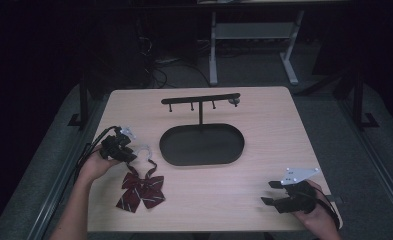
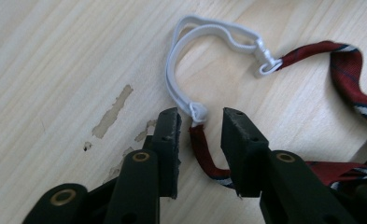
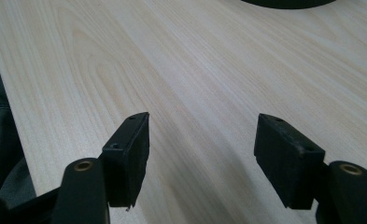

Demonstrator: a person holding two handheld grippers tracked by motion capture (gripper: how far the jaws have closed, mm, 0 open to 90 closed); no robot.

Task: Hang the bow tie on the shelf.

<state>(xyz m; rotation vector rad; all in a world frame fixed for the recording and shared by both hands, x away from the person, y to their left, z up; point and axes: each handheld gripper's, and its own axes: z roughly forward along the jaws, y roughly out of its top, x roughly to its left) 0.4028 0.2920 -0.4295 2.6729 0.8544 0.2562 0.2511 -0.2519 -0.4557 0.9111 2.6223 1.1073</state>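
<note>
A dark red striped bow tie [image 1: 141, 190] lies on the wooden table [image 1: 269, 130] at the front left, its white elastic neck strap [image 1: 145, 150] curling away from it. My left gripper [image 1: 131, 156] is over the strap's end. In the left gripper view the jaws of the left gripper [image 2: 201, 126] straddle the spot where the white strap [image 2: 172, 70] joins the red band [image 2: 202, 149], with a gap on each side and no pad touching it. My right gripper [image 1: 268, 192] rests at the front right, and its own view shows the right gripper [image 3: 202, 140] wide open over bare wood.
A black oval tray [image 1: 202, 145] stands mid-table with a thin post and a hook bar [image 1: 200, 99] above it; its rim [image 3: 288, 3] edges the right gripper view. Chipped spots [image 2: 111, 114] mark the wood near the left jaws. Desk legs and cables lie beyond the table.
</note>
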